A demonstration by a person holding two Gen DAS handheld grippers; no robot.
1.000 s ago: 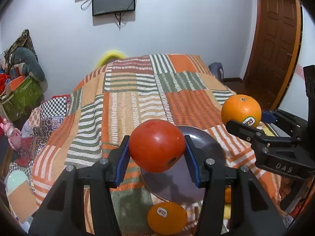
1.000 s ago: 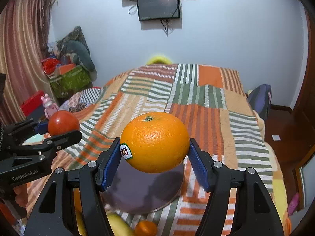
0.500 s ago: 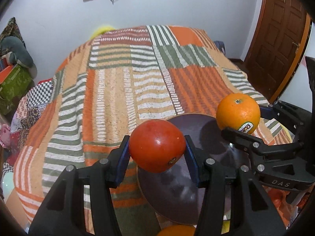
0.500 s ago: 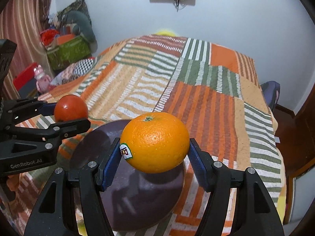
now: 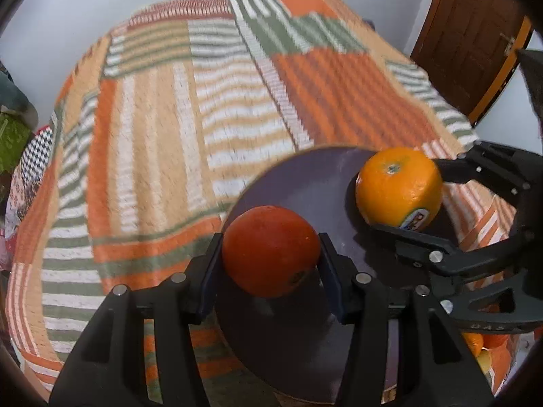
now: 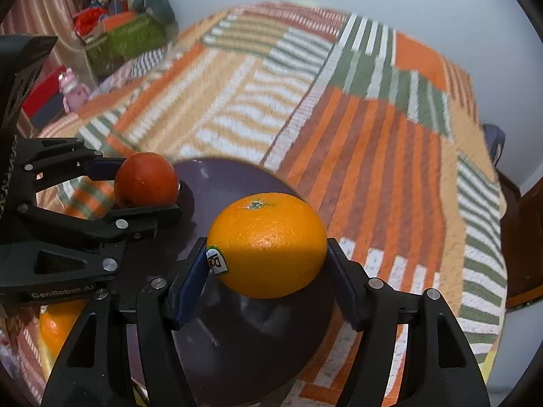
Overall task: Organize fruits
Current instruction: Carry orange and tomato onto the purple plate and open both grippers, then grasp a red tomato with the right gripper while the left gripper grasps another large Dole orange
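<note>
My left gripper (image 5: 268,240) is shut on a red tomato (image 5: 271,251) and holds it over the near left part of a dark purple plate (image 5: 305,183) on the patchwork quilt. My right gripper (image 6: 266,242) is shut on an orange (image 6: 268,244) with a sticker, low over the plate (image 6: 237,176). In the left wrist view the right gripper (image 5: 407,196) and its orange (image 5: 398,188) hang over the plate's right side. The right wrist view shows the left gripper (image 6: 146,186) with the tomato (image 6: 146,179) at the plate's left rim. Whether either fruit touches the plate is unclear.
The striped quilt (image 5: 203,101) covers the bed beyond the plate. More oranges (image 5: 475,342) lie by the plate's near edge, one orange (image 6: 54,325) showing under the left gripper. A brown door (image 5: 468,34) stands to the right, and piled bags and toys (image 6: 129,34) to the left.
Both grippers have sunk and tipped downward, carrying the tomato and the orange from above the bed to just over the plate. The plate now fills more of both views.
</note>
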